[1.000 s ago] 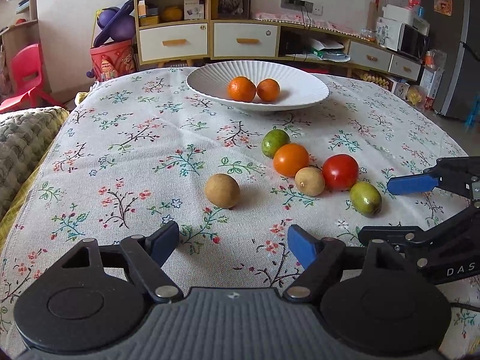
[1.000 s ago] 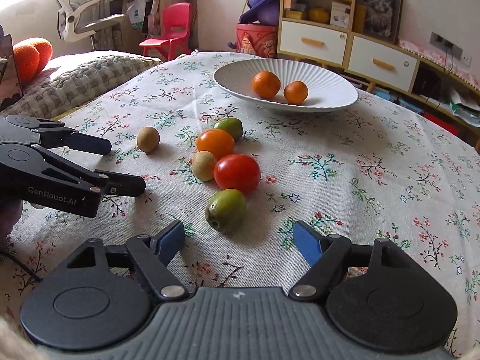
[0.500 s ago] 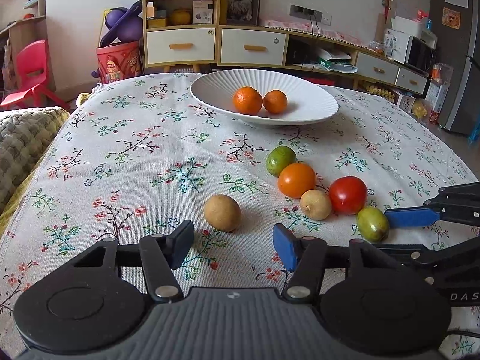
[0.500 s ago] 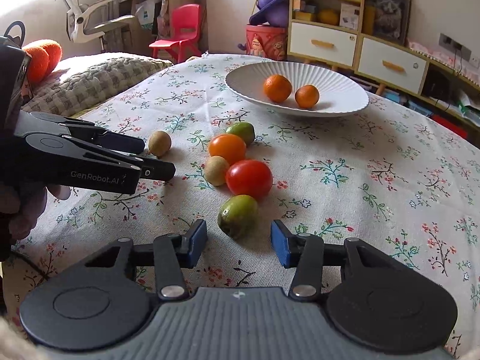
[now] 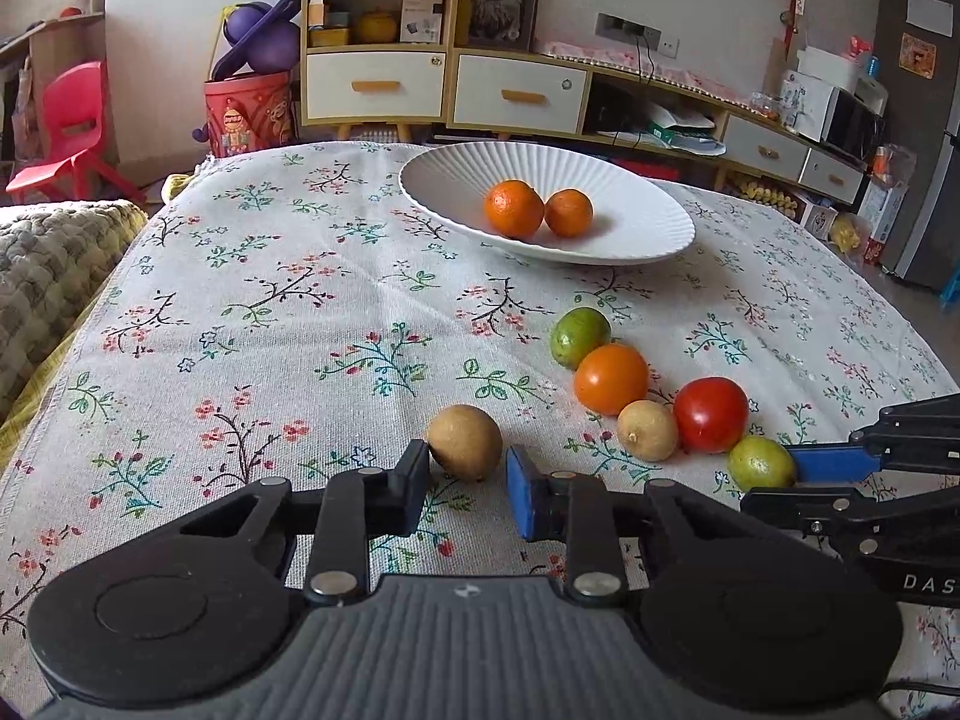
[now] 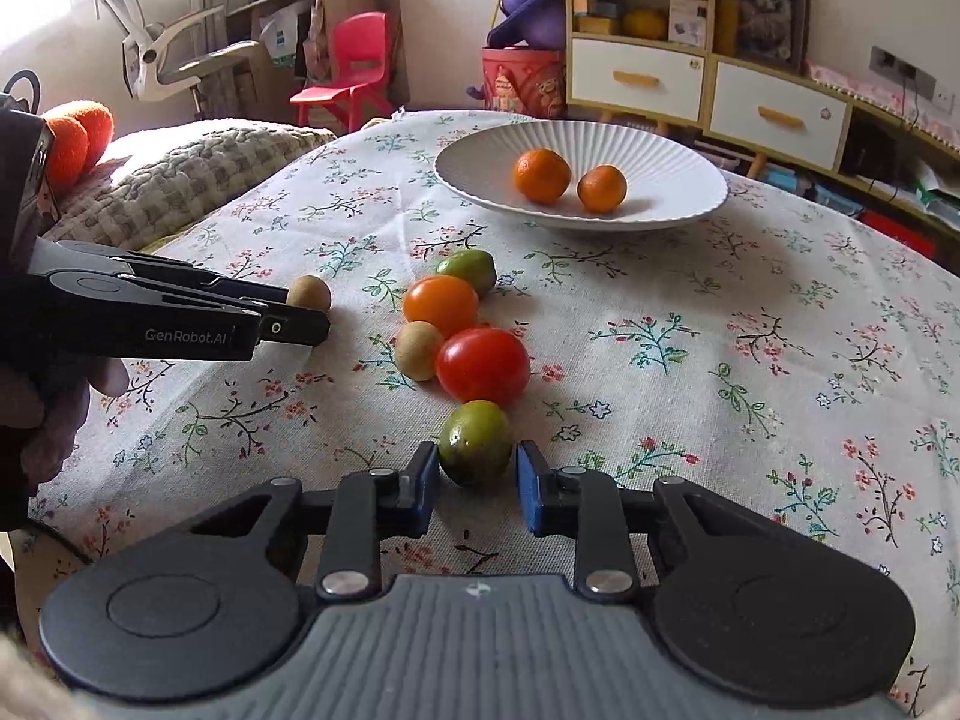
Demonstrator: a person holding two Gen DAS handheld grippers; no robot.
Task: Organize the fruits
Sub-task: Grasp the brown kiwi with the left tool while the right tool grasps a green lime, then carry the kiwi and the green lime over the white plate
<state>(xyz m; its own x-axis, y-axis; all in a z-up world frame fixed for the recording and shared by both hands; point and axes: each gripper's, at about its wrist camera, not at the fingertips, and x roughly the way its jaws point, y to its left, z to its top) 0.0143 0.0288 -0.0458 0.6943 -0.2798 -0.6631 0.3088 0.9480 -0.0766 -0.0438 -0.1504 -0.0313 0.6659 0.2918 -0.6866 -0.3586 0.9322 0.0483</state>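
A brown round fruit [image 5: 465, 443] lies on the floral tablecloth with my left gripper [image 5: 467, 481] shut on it, a pad against each side. My right gripper [image 6: 474, 474] is shut on the nearest green fruit [image 6: 476, 441], which also rests on the cloth. Behind it lie a red tomato [image 6: 483, 365], a small tan fruit [image 6: 418, 350], an orange tomato [image 6: 441, 305] and a second green fruit [image 6: 468, 269] in a row. The white ribbed plate [image 6: 660, 156] farther back holds two oranges [image 6: 542, 175]. The right wrist view shows the left gripper [image 6: 303, 315] from the side.
The tablecloth [image 5: 270, 300] covers the whole table, and a knitted cushion [image 5: 48, 258] lies past its left edge. A hand [image 6: 54, 414] holds the left gripper. Cabinets, a red chair [image 5: 72, 132] and a toy bucket stand beyond the table.
Both grippers went from wide open to shut. The left one closed on the brown fruit and the right one on the near green fruit, each drawing slightly closer to its fruit.
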